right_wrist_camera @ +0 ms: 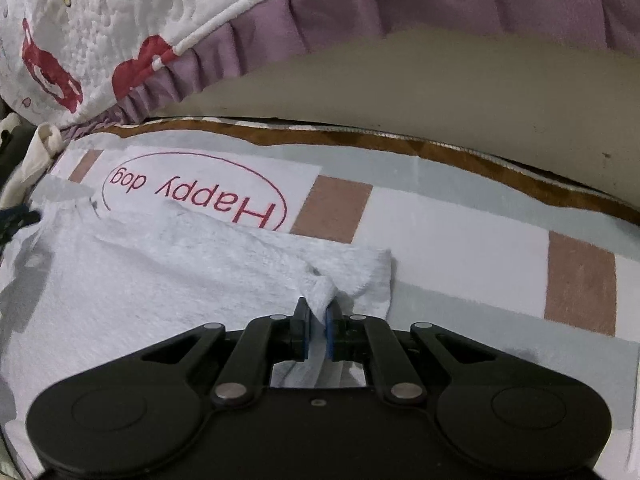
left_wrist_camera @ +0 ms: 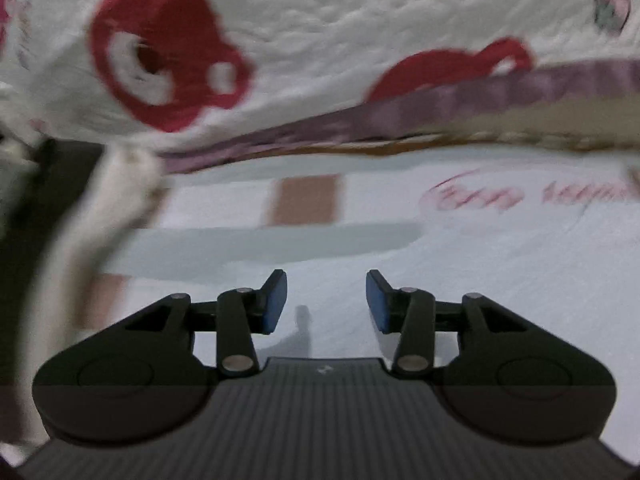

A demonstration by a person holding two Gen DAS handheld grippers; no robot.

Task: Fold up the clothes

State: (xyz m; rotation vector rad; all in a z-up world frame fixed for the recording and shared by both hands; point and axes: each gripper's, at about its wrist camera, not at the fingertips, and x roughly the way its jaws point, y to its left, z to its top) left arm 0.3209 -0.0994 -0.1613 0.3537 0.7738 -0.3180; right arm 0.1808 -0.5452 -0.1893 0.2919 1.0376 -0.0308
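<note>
A white quilt [right_wrist_camera: 100,20] with red prints and purple ruffle is seen above a checked sheet [right_wrist_camera: 460,236] printed "Happy dog"

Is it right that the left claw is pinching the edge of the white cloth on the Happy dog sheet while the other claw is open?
Not quite: the right claw pinches the white cloth on the Happy dog sheet, as the right wrist view shows. The left claw is the open one.

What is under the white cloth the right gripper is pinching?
The white cloth lies on a bedsheet with brown squares; it overlaps the "Happy dog" print. The right gripper pinches it. The sheet beneath is hidden.
</note>
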